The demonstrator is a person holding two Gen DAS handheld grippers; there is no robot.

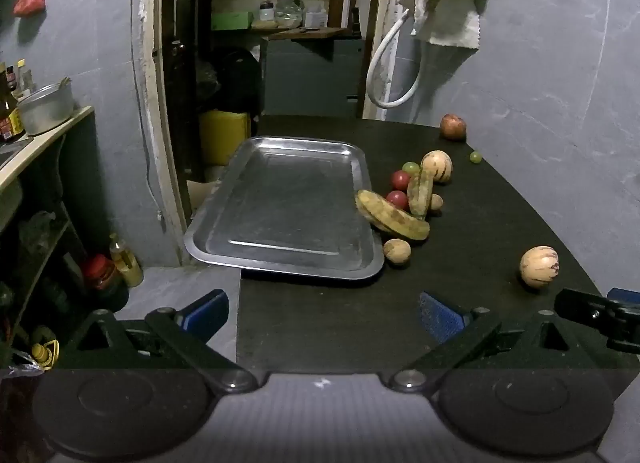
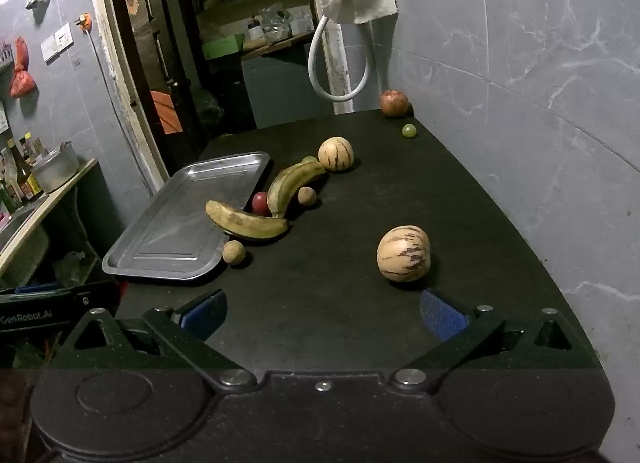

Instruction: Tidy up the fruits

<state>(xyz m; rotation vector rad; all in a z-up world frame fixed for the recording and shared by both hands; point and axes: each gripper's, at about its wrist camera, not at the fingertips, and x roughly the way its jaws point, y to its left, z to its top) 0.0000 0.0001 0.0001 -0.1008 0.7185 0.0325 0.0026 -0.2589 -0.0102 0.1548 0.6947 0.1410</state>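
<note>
Your right gripper [image 2: 323,315] and left gripper [image 1: 323,315] both gape empty; the striped melon [image 2: 403,253] sits just beyond your right jaws, toward the right finger.

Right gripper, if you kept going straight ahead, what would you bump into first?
Probably nothing close: the right gripper points along bare table, between the near banana and striped melon. Depth is uncertain.

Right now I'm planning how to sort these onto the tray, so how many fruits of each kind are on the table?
Bananas: 2
Striped melons: 2
Small brown fruits: 2
Red plums: 2
Green grapes: 2
Apple: 1
Total: 11
</note>
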